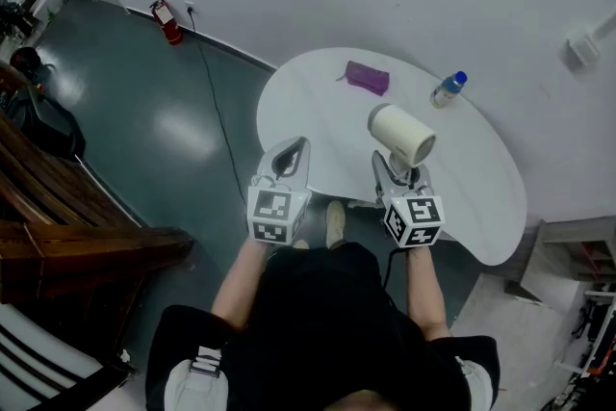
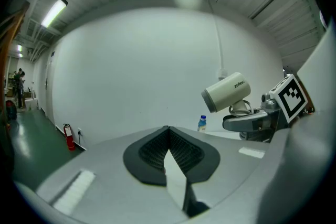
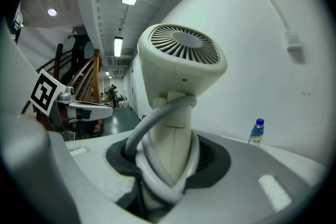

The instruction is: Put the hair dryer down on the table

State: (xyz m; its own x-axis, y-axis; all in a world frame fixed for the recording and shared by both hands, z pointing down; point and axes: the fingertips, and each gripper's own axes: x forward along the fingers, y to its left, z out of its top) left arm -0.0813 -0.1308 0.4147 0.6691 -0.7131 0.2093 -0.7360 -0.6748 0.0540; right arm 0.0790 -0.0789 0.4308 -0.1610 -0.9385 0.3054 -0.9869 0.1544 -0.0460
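A cream hair dryer (image 1: 402, 134) stands up out of my right gripper (image 1: 397, 170), which is shut on its handle (image 3: 170, 139) with the grey cord (image 3: 157, 128) looped round it. The dryer's barrel is held above the near part of the white round table (image 1: 481, 178), its grille (image 3: 182, 43) facing the right gripper view. My left gripper (image 1: 289, 156) hovers over the table's left edge, its jaws shut with nothing between them. In the left gripper view the dryer (image 2: 227, 91) and the right gripper (image 2: 252, 122) show at the right.
A purple pouch (image 1: 368, 77) lies at the table's far side, and a small water bottle with a blue cap (image 1: 448, 89) stands at its far right. A red fire extinguisher (image 1: 167, 22) sits by the wall. Wooden stairs (image 1: 58, 197) are at the left.
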